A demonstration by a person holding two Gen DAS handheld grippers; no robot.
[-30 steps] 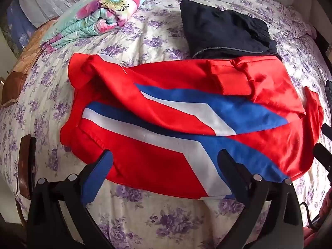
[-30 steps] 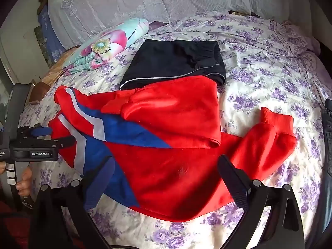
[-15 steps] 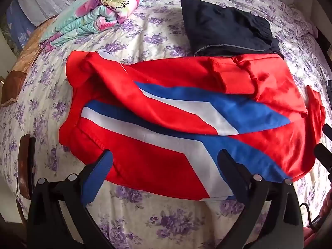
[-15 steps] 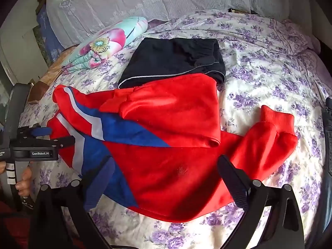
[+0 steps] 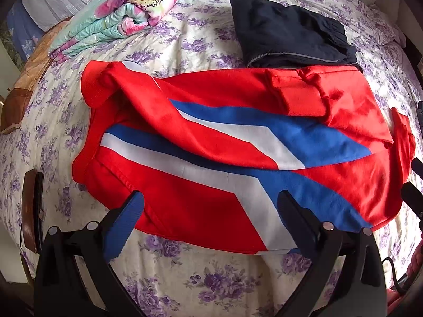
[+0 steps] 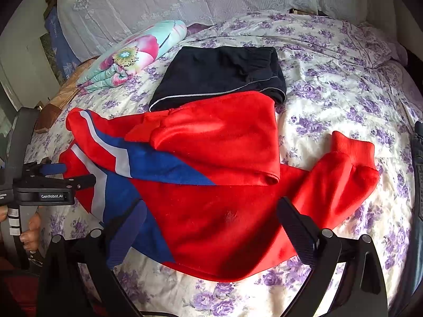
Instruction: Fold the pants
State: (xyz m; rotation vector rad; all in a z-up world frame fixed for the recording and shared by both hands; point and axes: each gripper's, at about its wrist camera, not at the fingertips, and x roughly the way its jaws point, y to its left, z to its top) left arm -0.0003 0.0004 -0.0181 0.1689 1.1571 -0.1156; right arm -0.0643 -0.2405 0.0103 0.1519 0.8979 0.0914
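Observation:
Red pants (image 5: 211, 158) with blue and white stripes lie spread across a floral bedsheet; in the right wrist view (image 6: 224, 185) one leg is folded over and a ribbed cuff (image 6: 354, 148) lies at the right. My left gripper (image 5: 211, 211) is open and empty, hovering over the pants' near edge; it also shows at the left of the right wrist view (image 6: 68, 174). My right gripper (image 6: 211, 219) is open and empty above the pants' near edge.
Folded dark pants (image 5: 288, 31) lie just behind the red ones, also in the right wrist view (image 6: 222, 71). A folded floral quilt (image 5: 119, 15) sits at the back left. A brown item (image 5: 31, 206) lies at the bed's left edge. Pillows (image 6: 185, 0) line the headboard.
Both grippers have drifted slightly forward over the pants. Nothing was grasped and the pants have not moved.

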